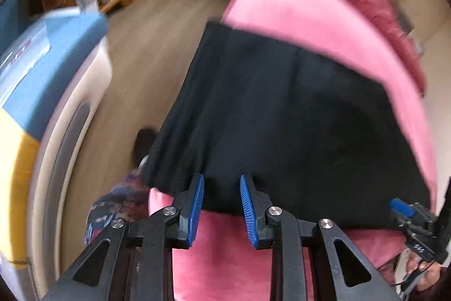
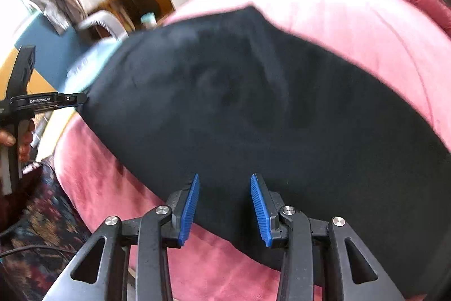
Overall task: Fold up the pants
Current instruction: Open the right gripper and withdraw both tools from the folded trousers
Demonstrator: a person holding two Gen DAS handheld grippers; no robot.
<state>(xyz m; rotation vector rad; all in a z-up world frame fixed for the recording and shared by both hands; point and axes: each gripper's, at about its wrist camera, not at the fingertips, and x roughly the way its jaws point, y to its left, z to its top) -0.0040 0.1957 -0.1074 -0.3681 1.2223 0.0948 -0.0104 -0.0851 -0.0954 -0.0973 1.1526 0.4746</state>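
The pants lay folded flat on the pink cushion, and with my left gripper and right gripper both parted, clamping nothing, I judged it best to back off level without snagging the near hem.

surface: pink velvet cushion | on it: black pants, folded flat, near edge overhanging

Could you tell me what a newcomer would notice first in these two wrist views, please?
The black pants, folded flat, fill the middle of both views on a pink cushion. The left gripper and right gripper hover open at the pants' near edge, blue pads apart.
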